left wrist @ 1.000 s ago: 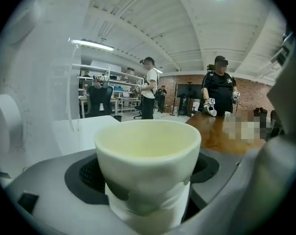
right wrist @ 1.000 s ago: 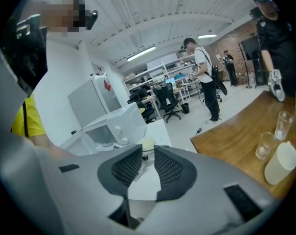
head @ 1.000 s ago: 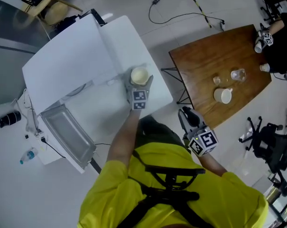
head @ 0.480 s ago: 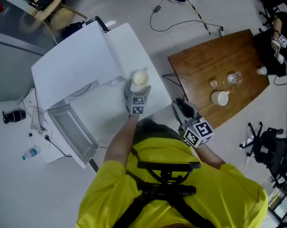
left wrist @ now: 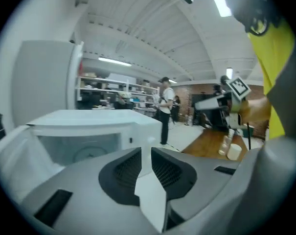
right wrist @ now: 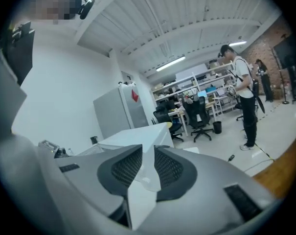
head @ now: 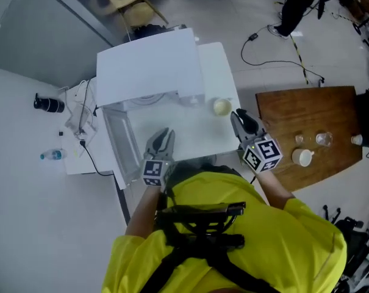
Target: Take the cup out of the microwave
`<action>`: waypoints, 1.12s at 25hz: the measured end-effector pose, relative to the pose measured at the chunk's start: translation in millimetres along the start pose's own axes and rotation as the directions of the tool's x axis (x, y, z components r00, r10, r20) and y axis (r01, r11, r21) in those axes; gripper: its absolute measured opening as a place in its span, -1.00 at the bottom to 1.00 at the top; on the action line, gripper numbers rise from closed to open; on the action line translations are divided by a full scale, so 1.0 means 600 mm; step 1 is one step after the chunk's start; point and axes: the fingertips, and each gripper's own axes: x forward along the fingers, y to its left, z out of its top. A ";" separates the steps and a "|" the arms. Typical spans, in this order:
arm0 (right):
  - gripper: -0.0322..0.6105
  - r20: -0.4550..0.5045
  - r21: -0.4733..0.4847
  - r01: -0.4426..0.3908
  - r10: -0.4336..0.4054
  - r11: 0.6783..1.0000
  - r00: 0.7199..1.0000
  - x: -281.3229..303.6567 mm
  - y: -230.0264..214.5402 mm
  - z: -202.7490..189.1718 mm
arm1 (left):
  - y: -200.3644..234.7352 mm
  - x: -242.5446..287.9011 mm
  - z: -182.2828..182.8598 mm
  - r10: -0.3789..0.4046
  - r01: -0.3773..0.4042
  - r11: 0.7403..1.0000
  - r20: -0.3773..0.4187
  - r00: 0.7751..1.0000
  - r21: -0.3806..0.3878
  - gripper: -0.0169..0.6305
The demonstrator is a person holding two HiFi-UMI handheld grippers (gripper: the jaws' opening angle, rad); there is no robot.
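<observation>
The pale cream cup [head: 221, 107] stands upright on the white table [head: 202, 133], just right of the white microwave [head: 149, 72]. The microwave's door [head: 120, 144] hangs open; the cavity with its turntable [left wrist: 89, 153] holds nothing I can see. My left gripper [head: 164, 132] is pulled back near the table's front edge, in front of the open door, shut and empty. In its own view the left gripper [left wrist: 145, 153] points at the microwave [left wrist: 89, 126]. My right gripper [head: 238, 115] hovers a little right of the cup, apart from it, jaws together and empty.
A brown wooden table [head: 330, 112] at the right carries a white mug [head: 302, 157] and small glasses [head: 323, 139]. Cables [head: 80, 121], a black object [head: 48, 104] and a bottle [head: 52, 155] lie left of the microwave. A person [right wrist: 245, 102] stands beyond, near office chairs [right wrist: 199, 114].
My left gripper has let go of the cup, drawn back left to the table's front edge and shut. The cup stays on the table. My right gripper has moved in beside the cup.
</observation>
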 end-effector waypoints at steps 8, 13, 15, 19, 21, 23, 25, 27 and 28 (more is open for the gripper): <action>-0.88 0.081 -0.111 -0.142 0.151 0.984 0.985 0.028 0.116 0.101 | 0.105 -0.211 0.195 0.272 -0.232 0.944 0.157 0.949 -0.236 -0.76; -0.89 0.083 -0.137 -0.116 0.128 0.984 0.988 0.017 0.119 0.114 | 0.108 -0.234 0.222 0.244 -0.178 0.937 0.201 0.949 -0.300 -0.76; -0.89 0.078 -0.131 -0.114 0.125 0.985 0.989 0.012 0.117 0.116 | 0.123 -0.217 0.193 0.280 -0.232 0.922 0.120 0.952 -0.310 -0.76; -0.89 0.087 -0.130 -0.098 0.110 0.987 0.990 0.001 0.112 0.127 | 0.104 -0.197 0.204 0.252 -0.221 0.952 0.128 0.959 -0.214 -0.76; -0.89 0.089 -0.123 -0.084 0.095 0.989 0.991 -0.002 0.108 0.129 | 0.095 -0.188 0.218 0.227 -0.201 0.963 0.139 0.964 -0.180 -0.76; -0.89 0.085 -0.113 -0.072 0.082 0.991 0.993 -0.003 0.105 0.126 | 0.098 -0.179 0.217 0.220 -0.192 0.960 0.125 0.967 -0.203 -0.76; -0.89 0.082 -0.108 -0.067 0.076 0.992 0.994 -0.004 0.105 0.123 | 0.098 -0.173 0.215 0.215 -0.188 0.960 0.113 0.970 -0.206 -0.76; -0.89 0.081 -0.104 -0.065 0.074 0.992 0.994 -0.003 0.107 0.123 | 0.093 -0.168 0.214 0.197 -0.171 0.964 0.112 0.974 -0.203 -0.76; -0.89 0.080 -0.104 -0.064 0.073 0.993 0.994 -0.003 0.107 0.122 | 0.091 -0.167 0.212 0.192 -0.167 0.965 0.111 0.975 -0.202 -0.76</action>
